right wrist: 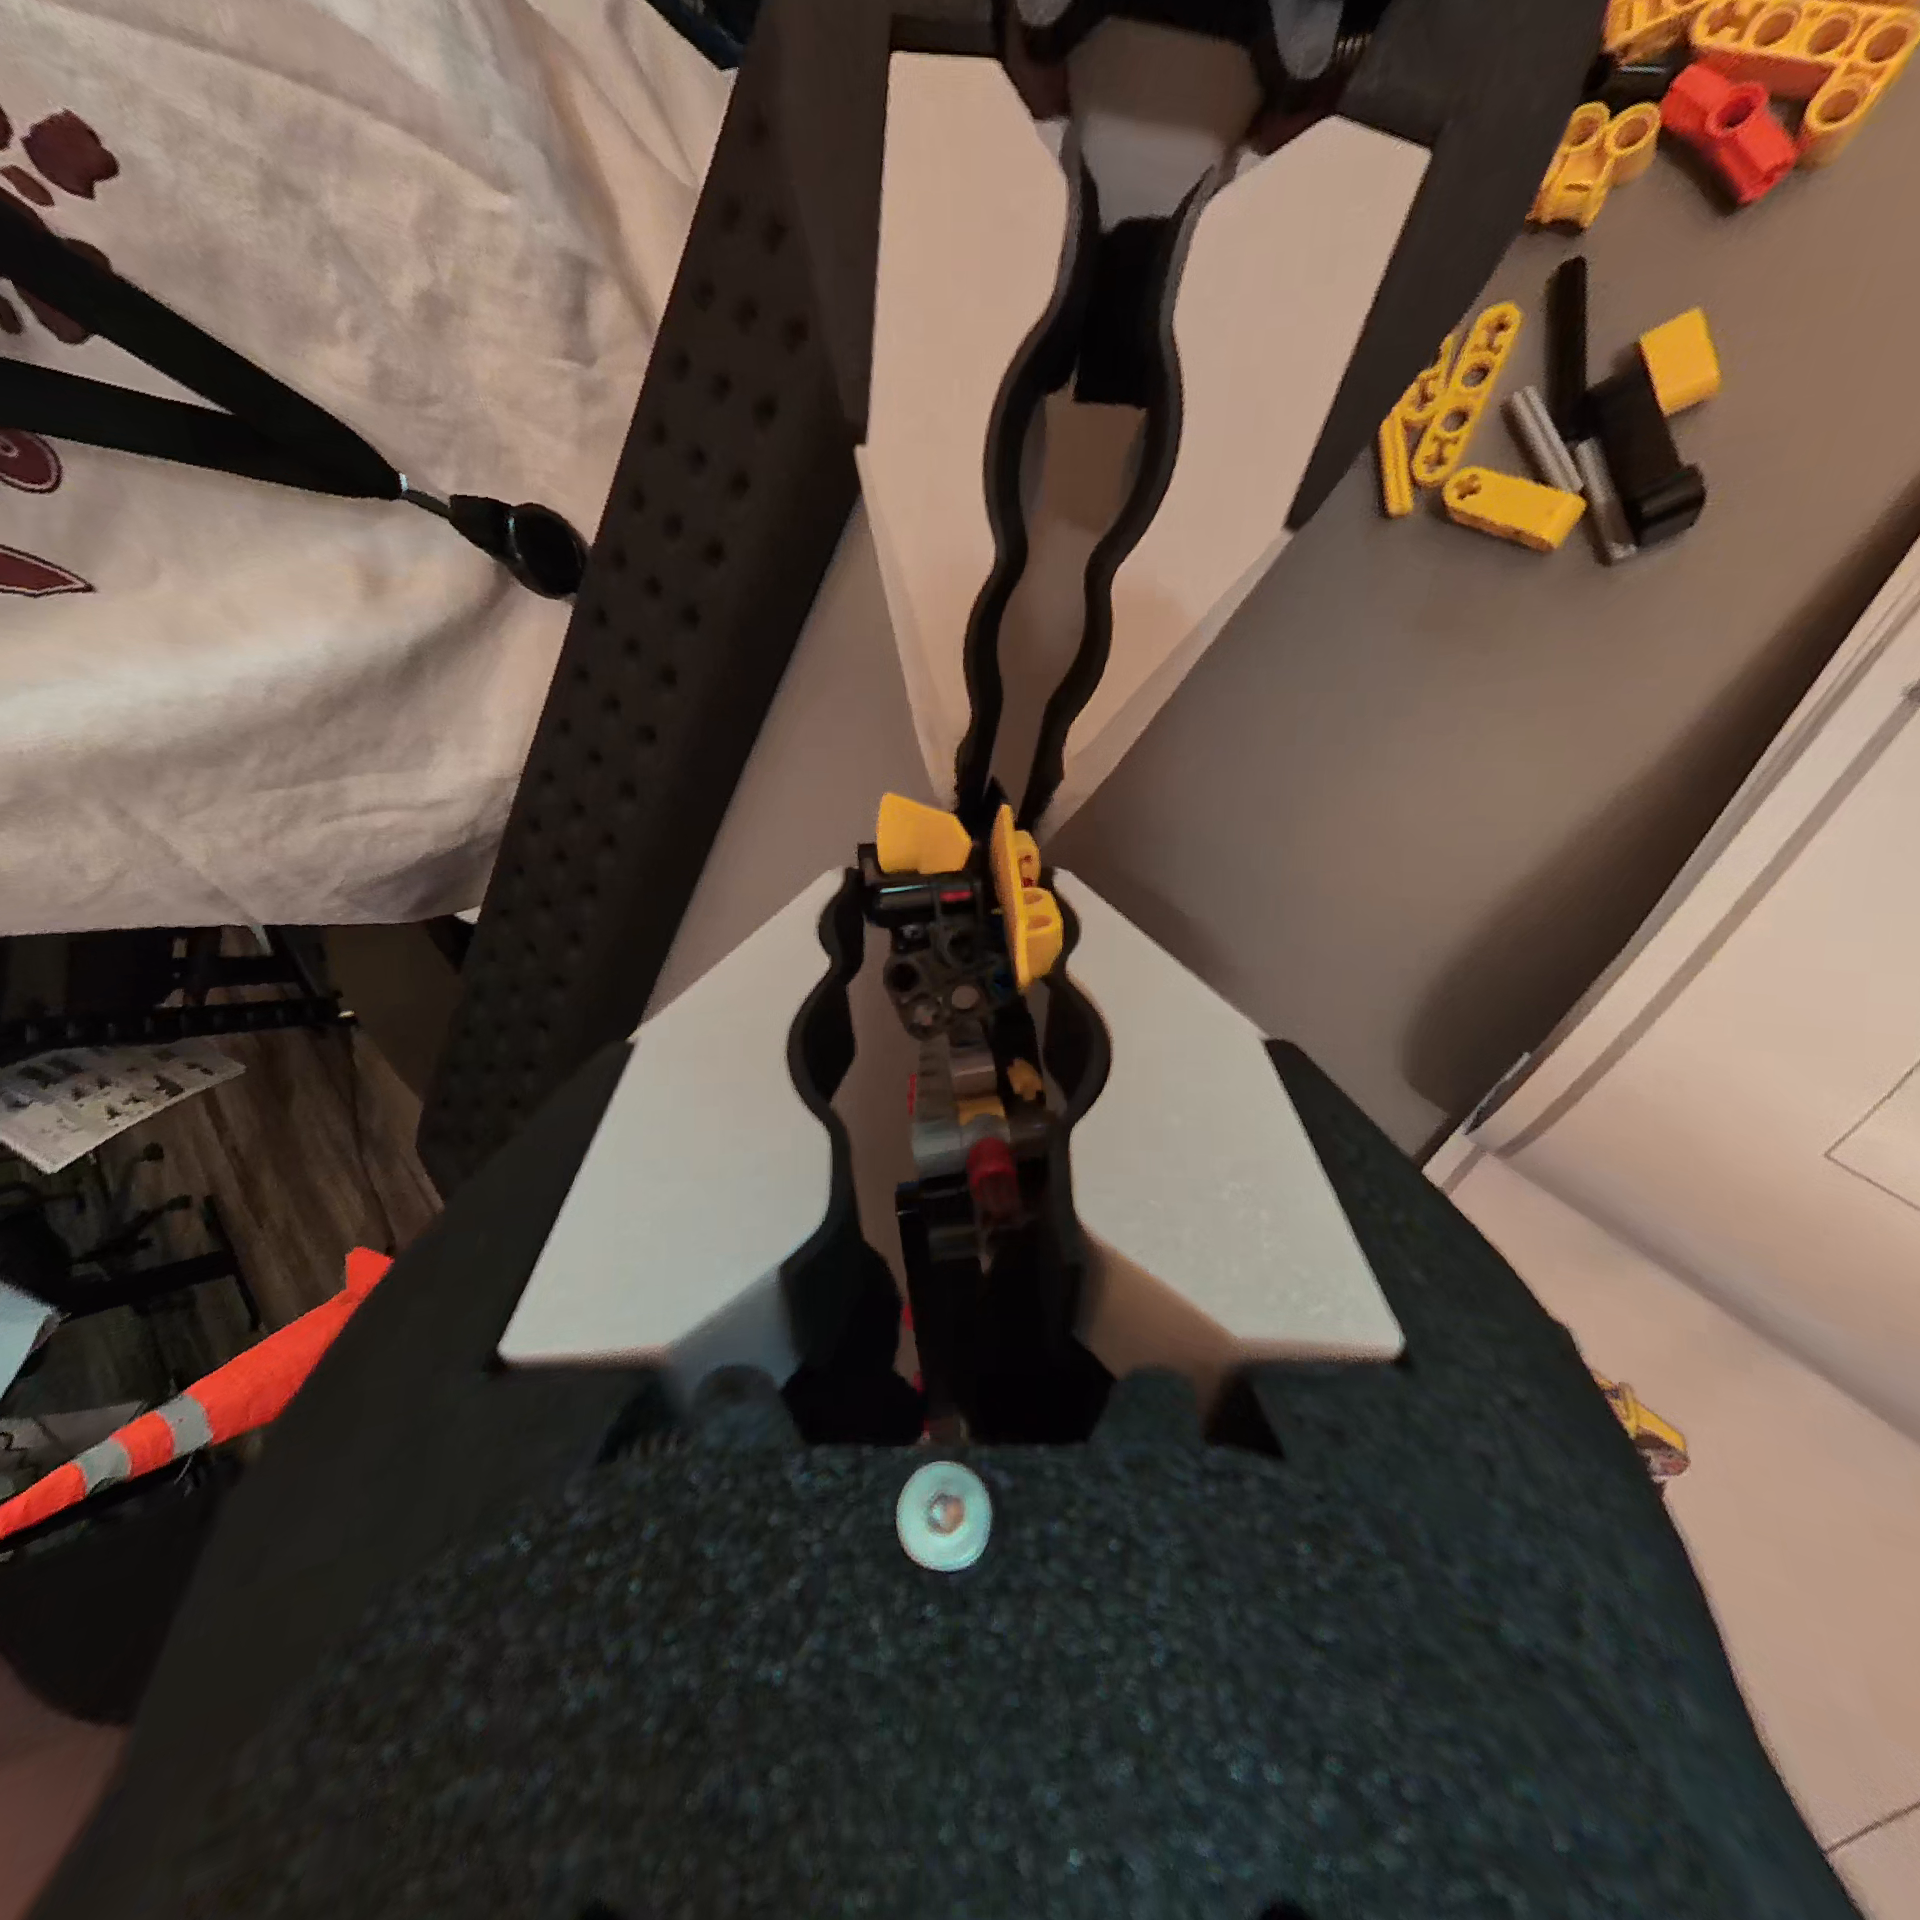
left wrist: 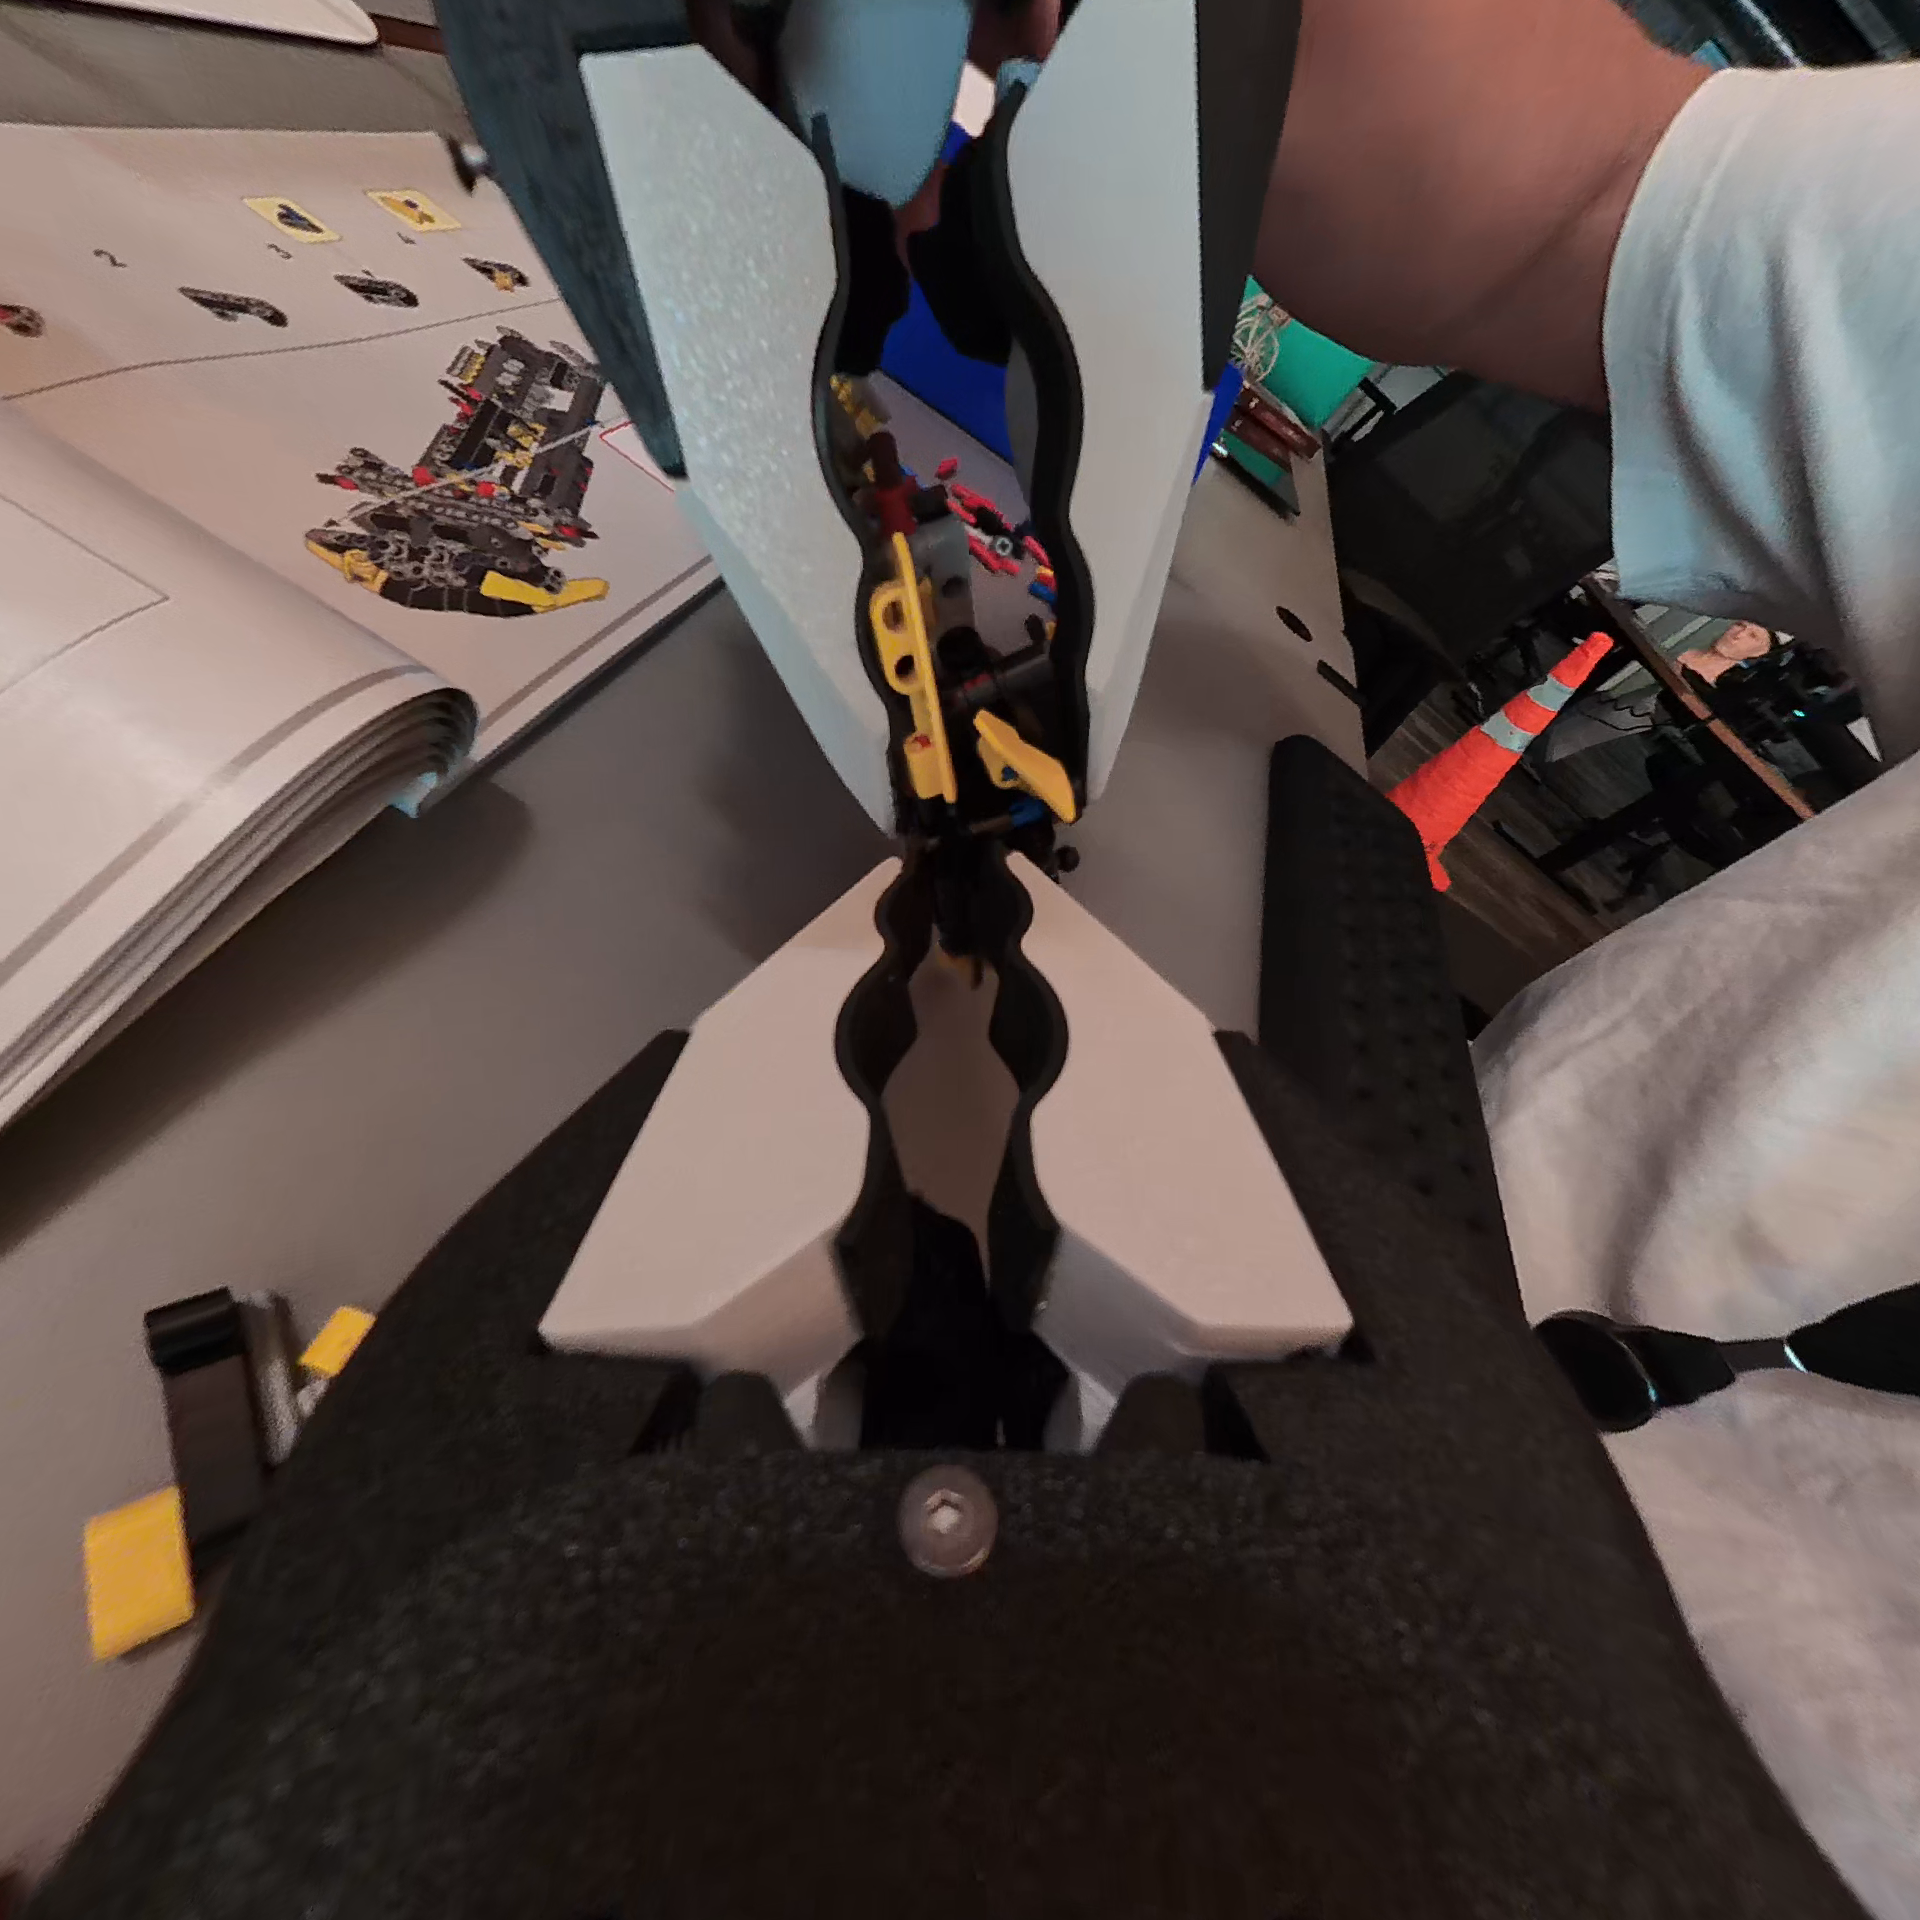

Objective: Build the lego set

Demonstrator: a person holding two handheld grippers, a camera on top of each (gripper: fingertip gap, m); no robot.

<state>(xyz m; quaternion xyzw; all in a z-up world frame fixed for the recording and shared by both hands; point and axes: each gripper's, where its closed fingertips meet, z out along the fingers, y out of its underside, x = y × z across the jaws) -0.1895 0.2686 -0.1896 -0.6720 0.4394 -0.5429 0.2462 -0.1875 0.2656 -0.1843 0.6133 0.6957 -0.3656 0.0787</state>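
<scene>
While both grippers meet tip to tip, the left gripper [left wrist: 951,914] clamps one end of the black-and-yellow lego assembly [left wrist: 935,717] between wavy black rubber pads on white wedge fingers; the right gripper [right wrist: 951,935] clamps the opposite end. Beside the assembly lies the open instruction booklet [left wrist: 260,540], its glossy page edge near the fingers. Loose yellow, black and grey parts [right wrist: 1538,436] lie on the smooth grey table [right wrist: 1351,675].

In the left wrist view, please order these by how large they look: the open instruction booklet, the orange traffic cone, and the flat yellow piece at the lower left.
1. instruction booklet, by far the largest.
2. orange traffic cone.
3. flat yellow piece.
The cone stands much farther from the camera, so only apparent size is ranked.
</scene>
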